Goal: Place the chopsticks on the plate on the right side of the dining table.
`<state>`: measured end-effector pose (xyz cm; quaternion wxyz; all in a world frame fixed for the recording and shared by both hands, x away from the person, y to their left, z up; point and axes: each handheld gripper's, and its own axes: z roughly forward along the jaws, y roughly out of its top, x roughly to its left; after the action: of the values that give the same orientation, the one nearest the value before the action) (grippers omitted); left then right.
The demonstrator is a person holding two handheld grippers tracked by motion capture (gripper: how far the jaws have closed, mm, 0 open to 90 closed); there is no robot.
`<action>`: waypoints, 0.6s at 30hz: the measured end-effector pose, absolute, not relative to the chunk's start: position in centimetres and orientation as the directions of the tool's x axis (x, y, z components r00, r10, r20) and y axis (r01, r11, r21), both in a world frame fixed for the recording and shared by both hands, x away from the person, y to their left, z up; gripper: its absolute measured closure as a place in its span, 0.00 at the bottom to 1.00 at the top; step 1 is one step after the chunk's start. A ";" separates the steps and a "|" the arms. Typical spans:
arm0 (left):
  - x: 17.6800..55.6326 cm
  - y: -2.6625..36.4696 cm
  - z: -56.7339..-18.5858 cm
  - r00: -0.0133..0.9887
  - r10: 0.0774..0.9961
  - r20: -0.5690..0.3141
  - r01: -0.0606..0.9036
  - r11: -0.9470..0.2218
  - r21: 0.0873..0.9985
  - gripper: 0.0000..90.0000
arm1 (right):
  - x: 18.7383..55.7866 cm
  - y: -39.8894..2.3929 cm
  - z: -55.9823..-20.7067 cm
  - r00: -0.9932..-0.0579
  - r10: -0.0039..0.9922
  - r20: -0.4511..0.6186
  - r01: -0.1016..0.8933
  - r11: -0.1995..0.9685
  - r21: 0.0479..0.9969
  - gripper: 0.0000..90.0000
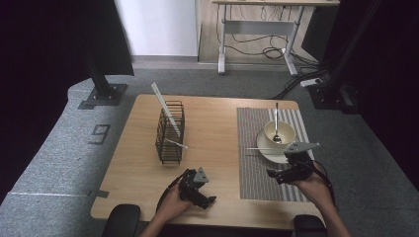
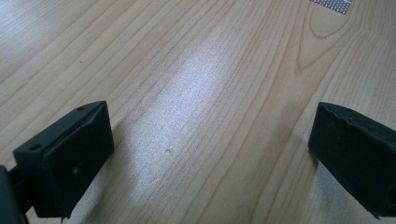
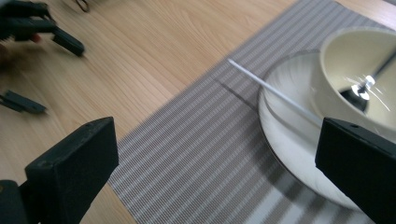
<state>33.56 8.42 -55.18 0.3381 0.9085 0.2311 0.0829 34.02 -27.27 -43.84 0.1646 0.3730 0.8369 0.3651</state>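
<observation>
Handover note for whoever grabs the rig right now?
Left gripper: jaws open, empty, low over the bare wooden table.
Right gripper: jaws open, empty, over the striped placemat beside the plate.
White chopstick lies across the plate rim, tip out over the mat; bowl with spoon sits on the plate.
Wire basket holds two more white sticks.
Nothing gripped; the plate's chopstick looks like the next pick.
</observation>
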 end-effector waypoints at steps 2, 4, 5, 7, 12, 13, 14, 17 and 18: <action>33.6 8.4 -55.2 0.879 0.476 -0.005 0.364 -0.664 0.653 0.00 | 34.4 -26.5 -43.4 -0.683 0.730 -0.004 0.493 0.466 0.735 0.00; 33.6 8.4 -55.2 0.881 0.474 -0.004 0.362 -0.668 0.651 0.00 | 34.8 -25.7 -42.9 -0.693 0.720 -0.018 0.481 0.482 0.732 0.00; 33.6 8.4 -55.2 0.879 0.476 -0.006 0.364 -0.664 0.653 0.00 | 34.8 -25.7 -42.9 -0.693 0.720 -0.018 0.481 0.482 0.732 0.00; 33.5 8.4 -55.2 0.879 0.477 -0.006 0.365 -0.664 0.653 0.00 | 35.0 -25.3 -42.5 -0.696 0.718 -0.015 0.479 0.480 0.735 0.00; 33.6 8.4 -55.2 0.879 0.476 -0.006 0.364 -0.664 0.653 0.00 | 35.8 -24.2 -41.6 -0.710 0.704 0.004 0.477 0.476 0.738 0.00; 33.6 8.4 -55.2 0.879 0.476 -0.003 0.362 -0.665 0.653 0.00 | 35.9 -24.1 -41.5 -0.711 0.703 0.007 0.479 0.477 0.737 0.00; 33.6 8.4 -55.2 0.879 0.477 -0.005 0.364 -0.664 0.653 0.00 | 36.1 -23.9 -41.3 -0.714 0.700 0.014 0.480 0.476 0.737 0.00; 33.5 8.4 -55.2 0.879 0.477 -0.006 0.364 -0.664 0.653 0.00 | 36.5 -23.2 -41.0 -0.728 0.685 0.021 0.481 0.489 0.728 0.00; 33.5 8.4 -55.2 0.879 0.477 -0.006 0.364 -0.664 0.653 0.00 | 36.7 -22.7 -40.7 -0.738 0.674 0.017 0.473 0.499 0.726 0.00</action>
<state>33.55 8.42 -55.18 0.3382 0.9084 0.2315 0.0831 36.70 -22.68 -40.74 0.1358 0.3353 0.8551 0.3715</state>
